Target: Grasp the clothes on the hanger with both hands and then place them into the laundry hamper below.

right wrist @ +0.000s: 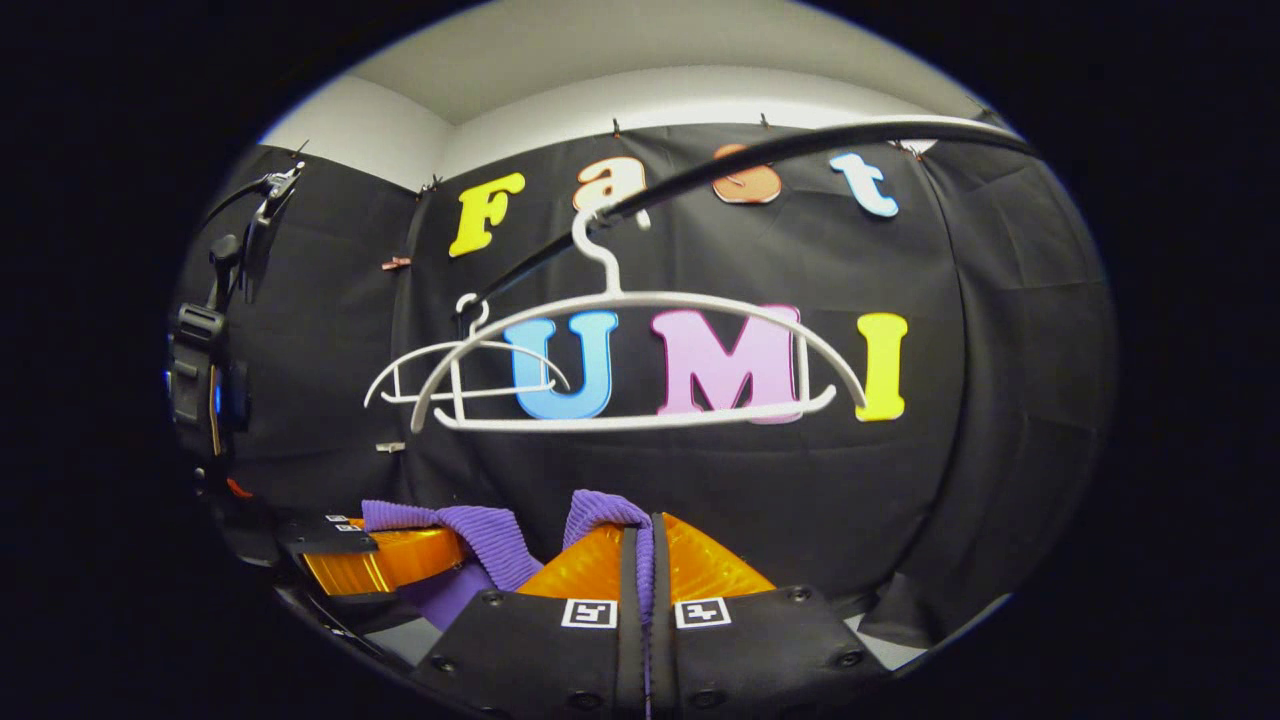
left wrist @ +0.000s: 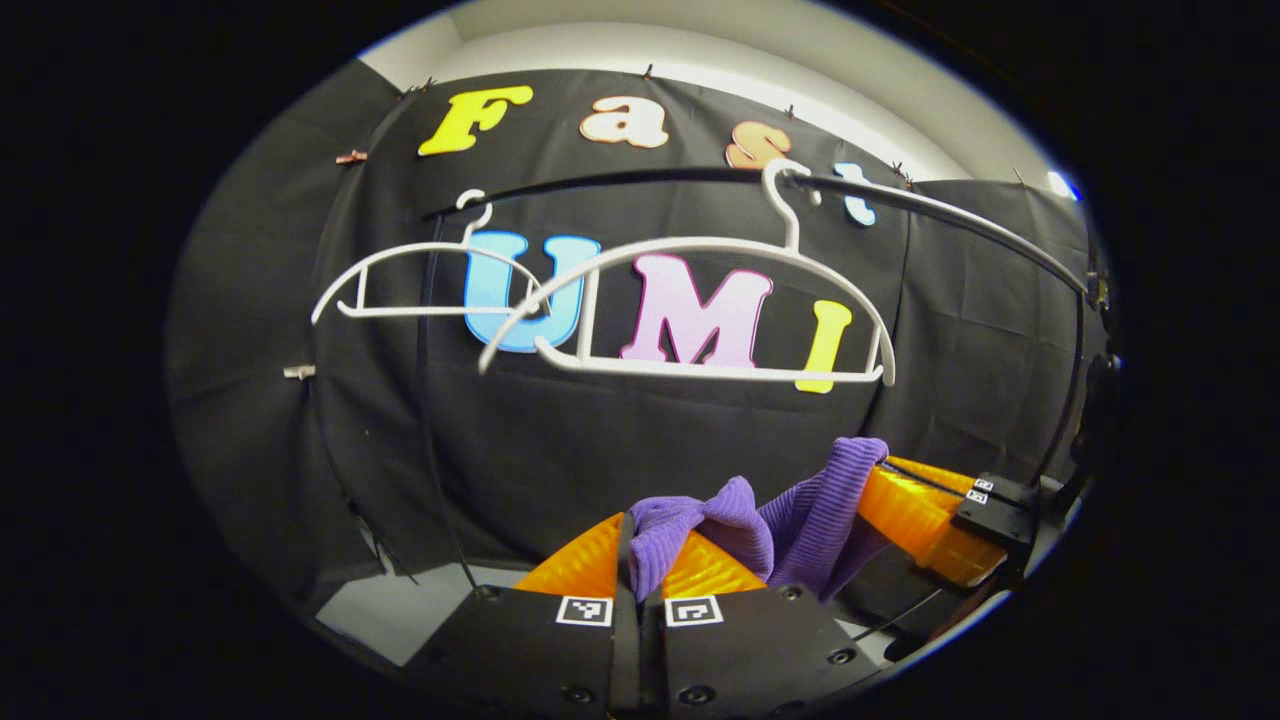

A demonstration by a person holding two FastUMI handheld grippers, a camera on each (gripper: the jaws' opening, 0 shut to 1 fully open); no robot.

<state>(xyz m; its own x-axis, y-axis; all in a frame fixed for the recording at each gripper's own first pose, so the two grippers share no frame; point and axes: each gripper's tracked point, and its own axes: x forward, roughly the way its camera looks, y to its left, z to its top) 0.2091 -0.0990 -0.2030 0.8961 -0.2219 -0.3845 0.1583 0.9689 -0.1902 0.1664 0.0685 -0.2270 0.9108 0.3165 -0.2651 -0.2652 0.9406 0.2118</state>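
Now the purple clothes [left wrist: 745, 525] are off the near white hanger [left wrist: 690, 310] and hang between the two tools, below the rail [left wrist: 930, 205]. The left hand-held gripper [left wrist: 640, 575] is closed tight on one bunch of cloth. The right hand-held gripper [right wrist: 648, 570] is closed tight on the other end. A second hanger [left wrist: 420, 285] hangs bare too. I think both hands must go down next and let go over the laundry hamper, which I cannot see.

Nothing here reads as a word, number or brand. The left gripper [left wrist: 640, 565] bears two square black-and-white coded tags [left wrist: 583, 611] just behind its fingers (patterns, not letters), and the right gripper [right wrist: 640, 560] bears the same.
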